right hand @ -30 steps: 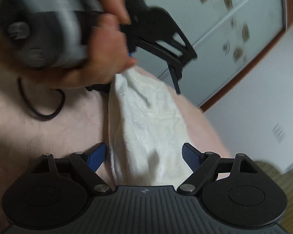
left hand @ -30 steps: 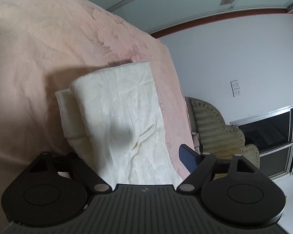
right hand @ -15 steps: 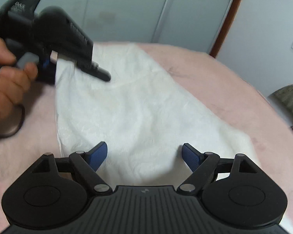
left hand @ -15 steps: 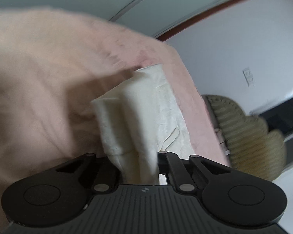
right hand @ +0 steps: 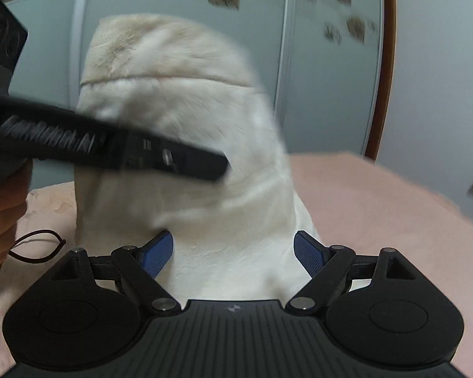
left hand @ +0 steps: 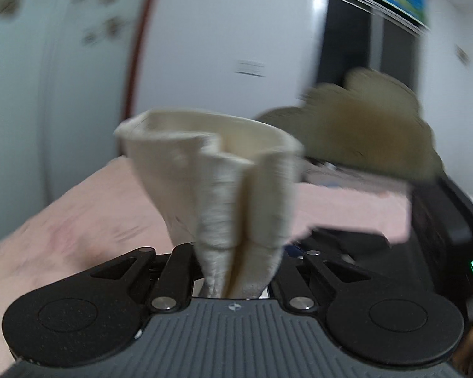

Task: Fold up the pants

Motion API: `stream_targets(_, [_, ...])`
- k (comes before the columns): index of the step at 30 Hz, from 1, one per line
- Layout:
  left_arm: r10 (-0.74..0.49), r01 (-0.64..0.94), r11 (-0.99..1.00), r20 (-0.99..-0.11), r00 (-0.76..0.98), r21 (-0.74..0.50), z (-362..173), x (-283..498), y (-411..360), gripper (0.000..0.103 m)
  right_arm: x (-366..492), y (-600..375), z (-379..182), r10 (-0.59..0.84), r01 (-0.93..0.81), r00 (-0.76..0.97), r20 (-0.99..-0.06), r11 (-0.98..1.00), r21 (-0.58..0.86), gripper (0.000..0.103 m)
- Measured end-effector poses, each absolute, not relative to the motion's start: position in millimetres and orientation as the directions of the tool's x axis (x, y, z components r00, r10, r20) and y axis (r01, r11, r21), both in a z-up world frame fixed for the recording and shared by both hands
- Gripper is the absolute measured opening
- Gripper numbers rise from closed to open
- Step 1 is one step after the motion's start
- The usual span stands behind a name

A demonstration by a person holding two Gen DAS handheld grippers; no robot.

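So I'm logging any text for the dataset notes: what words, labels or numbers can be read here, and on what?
Nothing reads cleanly.
Raised lettering on the side of the left gripper, seen from the right wrist: too blurred to read.
Small logo mark on each gripper's grey body: a symbol, no letters.
Wall plate: blurred, no legible text.
The white pants show no label.

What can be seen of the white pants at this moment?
The pants are cream-white, of soft crinkled fabric with a seam band near their raised end. One end is lifted clear of the pink bed cover, bunched into several folds and clamped in the left gripper; it flares open above the fingers. The rest drapes down to the bed between the open blue pads of the right gripper, which does not grip it. Motion blur hides finer detail.
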State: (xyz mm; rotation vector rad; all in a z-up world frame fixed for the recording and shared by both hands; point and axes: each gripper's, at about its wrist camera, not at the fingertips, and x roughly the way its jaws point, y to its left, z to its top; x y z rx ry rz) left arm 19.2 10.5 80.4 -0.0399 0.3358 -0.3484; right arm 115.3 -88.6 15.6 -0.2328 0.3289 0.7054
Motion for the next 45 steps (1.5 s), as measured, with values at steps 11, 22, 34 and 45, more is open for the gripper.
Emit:
stream_targets(11, [-0.533, 0.564, 0.825, -0.354, 0.768, -0.019, 63.9, -0.7, -128.0, 0.011, 62.2, -215.5, 3.9, 0.506, -0.541, 0.804, -0.314, 0.84, -0.033, 0.085])
stream_targets(22, [-0.547, 0.635, 0.772, -0.514, 0.661, -0.005, 9.7, -1.5, -207.0, 0.014, 26.6, -286.4, -40.5, 0.352, -0.426, 0.812, -0.465, 0.902, -0.061, 0.085])
stream_targets(34, [-0.49, 0.666, 0.72, -0.535, 0.688, 0.197, -36.3, -21.5, -238.2, 0.032, -39.8, -338.1, -32.8, 0.019, -0.103, 0.837, -0.547, 0.987, -0.123, 0.085])
stream_targets(45, [-0.639, 0.806, 0.581, -0.55, 0.537, 0.112, -27.8, -40.5, -207.8, 0.059, -13.7, -318.6, -0.2, 0.131, -0.158, 0.877, -0.462, 0.987, -0.02, 0.085])
